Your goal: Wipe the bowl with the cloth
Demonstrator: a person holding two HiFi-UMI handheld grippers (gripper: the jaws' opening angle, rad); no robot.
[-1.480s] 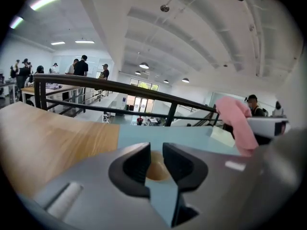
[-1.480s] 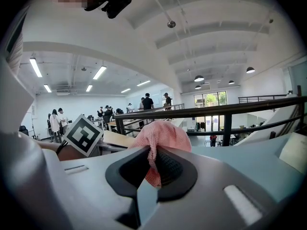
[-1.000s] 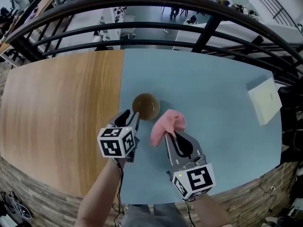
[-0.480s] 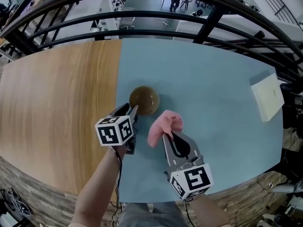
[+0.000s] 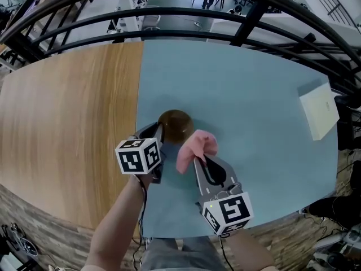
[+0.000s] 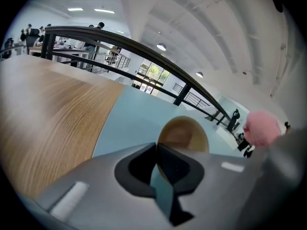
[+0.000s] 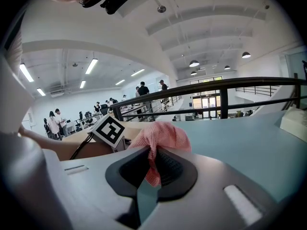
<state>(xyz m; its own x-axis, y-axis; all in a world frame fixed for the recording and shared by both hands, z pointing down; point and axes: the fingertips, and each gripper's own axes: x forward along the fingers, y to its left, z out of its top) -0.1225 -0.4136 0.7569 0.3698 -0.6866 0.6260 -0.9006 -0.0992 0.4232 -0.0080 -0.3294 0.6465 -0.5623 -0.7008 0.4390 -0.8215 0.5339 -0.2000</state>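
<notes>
Item: round brown bowl (image 5: 177, 123), upright on the pale blue half of a desk (image 5: 248, 89) whose other half, toward 9 o'clock in the head view, is light wood-grain. The bowl stands near the middle of the desk, just on the blue side of the seam. Item: left gripper (image 6: 156, 150), reaching the bowl from its 8 o'clock. Its fingers have just been closing and now stand almost together, with the bowl's near rim running in between them and pinched there. In the left gripper view the bowl's hollow shows directly beyond the fingertips. Item: right gripper (image 7: 152, 151), at the bowl's 5 o'clock and apart from it, its fingers shut on a pink mesh cloth (image 5: 197, 144). The bunched cloth bulges out above the fingertips, with a short tail hanging down between the pads. The cloth hangs just beside the bowl's rim, and no view settles whether the two touch. Item: flat white box (image 5: 320, 112), at the desk's 3 o'clock edge, well apart from the bowl. Item: curved black railing (image 5: 169, 7), beyond the desk's 12 o'clock edge. Item: person's bare left forearm (image 5: 115, 230), entering from 6 o'clock behind the left gripper.
</notes>
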